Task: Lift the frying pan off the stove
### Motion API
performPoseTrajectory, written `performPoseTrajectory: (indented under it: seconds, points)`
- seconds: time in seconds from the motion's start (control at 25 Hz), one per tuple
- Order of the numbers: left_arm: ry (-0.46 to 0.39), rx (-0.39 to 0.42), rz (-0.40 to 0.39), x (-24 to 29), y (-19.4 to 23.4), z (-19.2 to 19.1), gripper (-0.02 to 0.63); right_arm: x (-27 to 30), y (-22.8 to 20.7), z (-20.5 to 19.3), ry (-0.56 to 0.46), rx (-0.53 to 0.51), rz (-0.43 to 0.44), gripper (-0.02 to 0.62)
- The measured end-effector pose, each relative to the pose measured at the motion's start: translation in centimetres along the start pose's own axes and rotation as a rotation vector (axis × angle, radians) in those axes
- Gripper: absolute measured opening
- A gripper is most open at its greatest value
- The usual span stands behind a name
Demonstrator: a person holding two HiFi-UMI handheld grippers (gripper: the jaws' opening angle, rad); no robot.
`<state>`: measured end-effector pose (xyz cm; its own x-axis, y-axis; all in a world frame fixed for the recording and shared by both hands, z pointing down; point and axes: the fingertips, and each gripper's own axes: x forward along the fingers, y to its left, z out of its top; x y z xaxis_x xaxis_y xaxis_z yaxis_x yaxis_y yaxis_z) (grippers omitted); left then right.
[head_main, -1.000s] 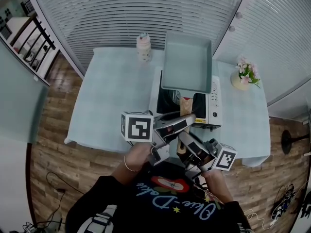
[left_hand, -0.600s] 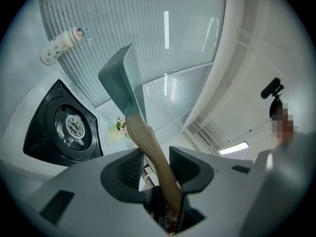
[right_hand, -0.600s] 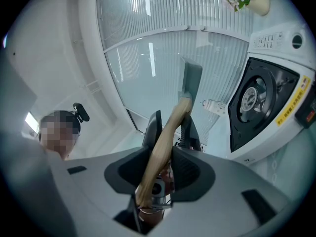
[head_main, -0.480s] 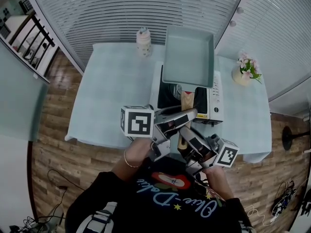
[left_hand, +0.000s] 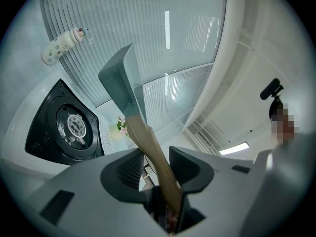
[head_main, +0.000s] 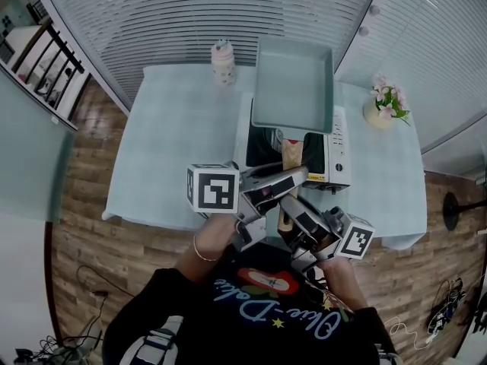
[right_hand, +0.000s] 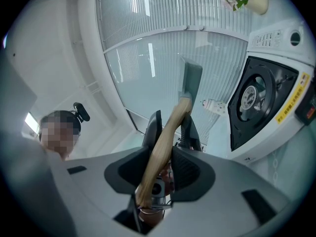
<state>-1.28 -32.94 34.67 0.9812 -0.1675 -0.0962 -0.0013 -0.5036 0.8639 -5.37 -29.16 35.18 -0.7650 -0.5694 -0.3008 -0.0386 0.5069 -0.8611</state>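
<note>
We hold square grey-green metal frying pan (head_main: 293, 82) clear above black-and-white stove (head_main: 338, 157); left gripper (head_main: 297, 177) and right gripper (head_main: 286, 205) both pinch its pale wooden handle (head_main: 290, 153).

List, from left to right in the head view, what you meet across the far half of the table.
bottle → frying pan → vase of pink flowers

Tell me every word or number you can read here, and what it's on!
"Blue" (probably): cursive on the black shirt; the rest is unreadable.
Yellow sticker on the stove: print too small.
Stove's button panel: markings too small.
</note>
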Motion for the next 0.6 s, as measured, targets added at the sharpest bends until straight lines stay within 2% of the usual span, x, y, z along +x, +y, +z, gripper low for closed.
performPoseTrajectory:
  seconds: [0.6]
  points:
    - [-0.002,-0.007,0.008,0.09,0.33,-0.01,0.144,-0.08,-0.25,0.05,-0.006,0.008,-0.004,0.130]
